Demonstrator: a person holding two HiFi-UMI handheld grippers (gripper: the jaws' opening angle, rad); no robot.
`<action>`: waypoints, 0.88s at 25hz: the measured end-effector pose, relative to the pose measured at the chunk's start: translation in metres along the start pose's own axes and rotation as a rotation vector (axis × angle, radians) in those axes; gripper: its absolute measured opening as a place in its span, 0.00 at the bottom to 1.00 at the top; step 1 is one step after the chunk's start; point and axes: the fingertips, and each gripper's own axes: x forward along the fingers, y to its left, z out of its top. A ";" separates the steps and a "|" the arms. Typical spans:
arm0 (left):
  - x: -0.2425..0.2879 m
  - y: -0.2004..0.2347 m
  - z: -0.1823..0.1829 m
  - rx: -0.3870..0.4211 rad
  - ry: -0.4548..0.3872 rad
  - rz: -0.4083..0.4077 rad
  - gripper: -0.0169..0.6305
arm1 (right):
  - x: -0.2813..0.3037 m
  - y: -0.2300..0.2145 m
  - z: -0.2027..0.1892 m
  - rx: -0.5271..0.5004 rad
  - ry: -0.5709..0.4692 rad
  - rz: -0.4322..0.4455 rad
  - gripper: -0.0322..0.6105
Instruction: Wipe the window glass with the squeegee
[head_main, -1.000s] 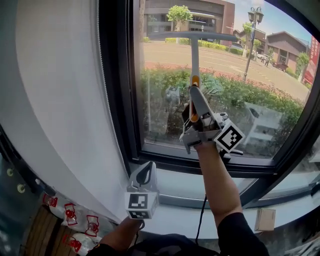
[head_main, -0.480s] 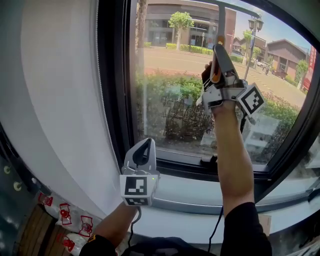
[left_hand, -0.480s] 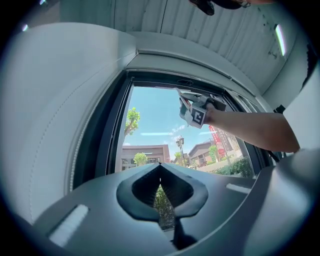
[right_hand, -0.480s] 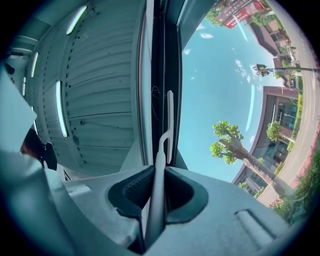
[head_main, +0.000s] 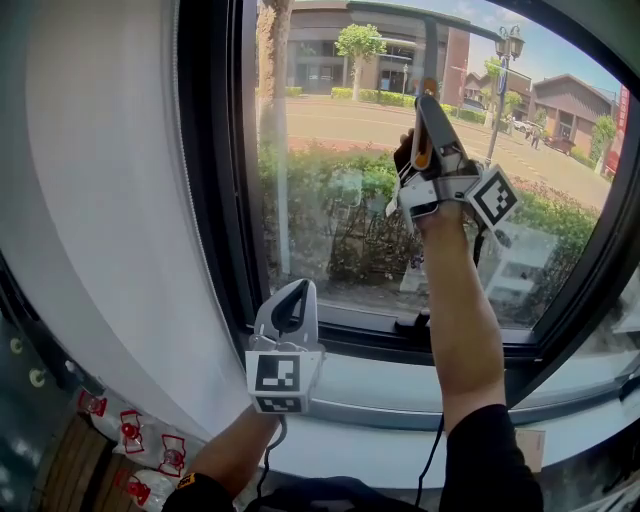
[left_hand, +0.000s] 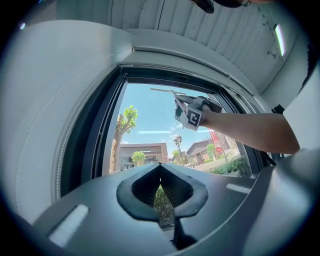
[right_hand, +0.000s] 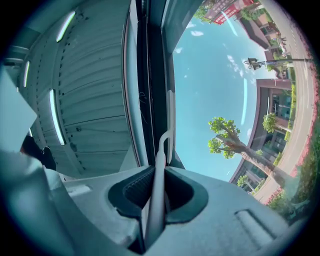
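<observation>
left hand-held gripper (head_main: 292, 292) hovering low above smooth pale sill (head_main: 390, 385), dark ridged jaws meeting at tips, gripping nothing. right hand-held gripper (head_main: 424, 100) reaching high, jaws clamping slim grey handle of squeegee (head_main: 430, 50). its long thin blade running across top of window glass (head_main: 330, 170), inside dark frame (head_main: 215, 200). hedge and buildings showing beyond.

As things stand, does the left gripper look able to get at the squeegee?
Probably not without a big lift. The squeegee is high on the glass, clamped in the right gripper, while the left gripper sits low by the sill, jaws shut. Nothing seems to block the way up, though.
</observation>
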 end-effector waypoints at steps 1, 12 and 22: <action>0.001 0.000 -0.002 0.001 0.005 0.002 0.05 | -0.001 -0.002 -0.001 0.001 0.005 -0.002 0.12; -0.001 -0.007 -0.014 -0.020 0.011 0.001 0.05 | -0.049 -0.004 -0.030 0.007 0.059 -0.045 0.12; 0.003 -0.019 -0.042 -0.067 0.055 -0.038 0.05 | -0.136 -0.006 -0.087 0.048 0.109 -0.137 0.12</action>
